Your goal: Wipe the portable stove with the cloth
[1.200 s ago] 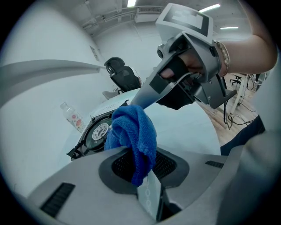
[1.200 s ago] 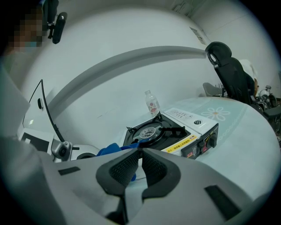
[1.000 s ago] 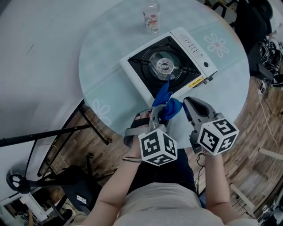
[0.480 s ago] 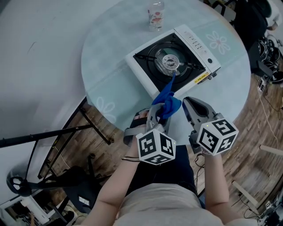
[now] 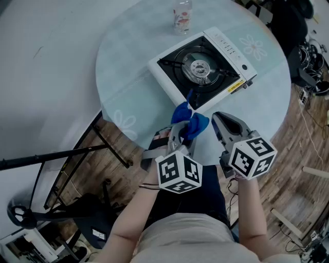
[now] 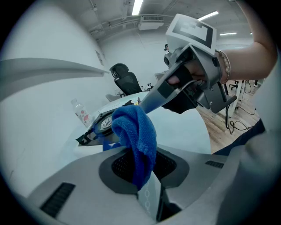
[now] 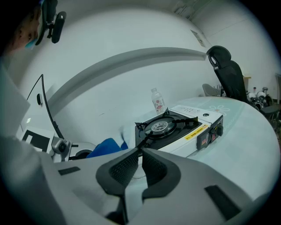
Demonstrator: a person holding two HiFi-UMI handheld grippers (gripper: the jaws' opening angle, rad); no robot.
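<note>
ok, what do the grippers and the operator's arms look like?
The left gripper and right gripper match: grey plastic bodies, dark ribbed pads on the jaws, each topped by a white cube with black square markers. Forearms unsleeved; light beige top.

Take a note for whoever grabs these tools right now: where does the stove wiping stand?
Left tool: shut on the blue cloth, held up at the near edge of the stove; whether the cloth touches the stove can't be told.
Right tool: shut, empty, beside the left one.
The stove sits on the round table, with a bottle behind it.
Done: cloth is in hand. How much has been wiped can't be seen.
Left: wipe the stove.
</note>
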